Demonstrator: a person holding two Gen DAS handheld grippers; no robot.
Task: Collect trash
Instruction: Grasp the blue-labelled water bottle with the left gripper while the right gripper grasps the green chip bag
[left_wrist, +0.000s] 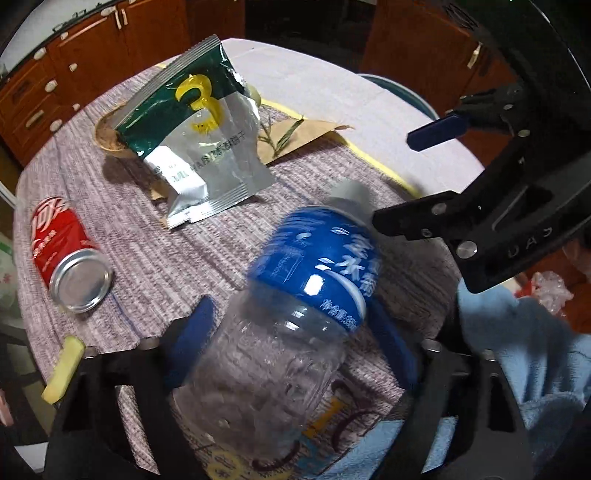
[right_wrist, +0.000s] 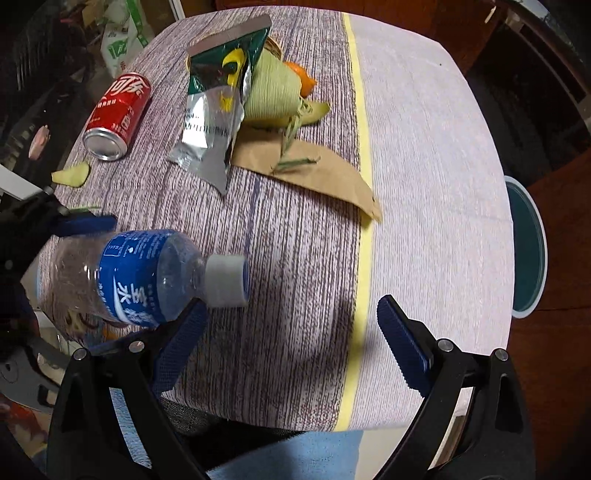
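Trash is lying all over the table (right_wrist: 424, 147). The left gripper (left_wrist: 291, 354) is squeezing a clear plastic bottle (left_wrist: 295, 295) near the table's front edge. The right gripper (right_wrist: 291, 343) is hanging wide and holding nothing over bare cloth. A red can (right_wrist: 118, 110) and snack bag (right_wrist: 218, 107) are sitting farther back.

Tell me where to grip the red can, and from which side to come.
Grip the can across the middle of its round body, coming from above. It lies on its side on the tablecloth, silver end toward the cameras, so the jaws should straddle the curved wall, not the ends. The cloth around it looks free; the snack bag lies apart from it, so it probably will not hinder.
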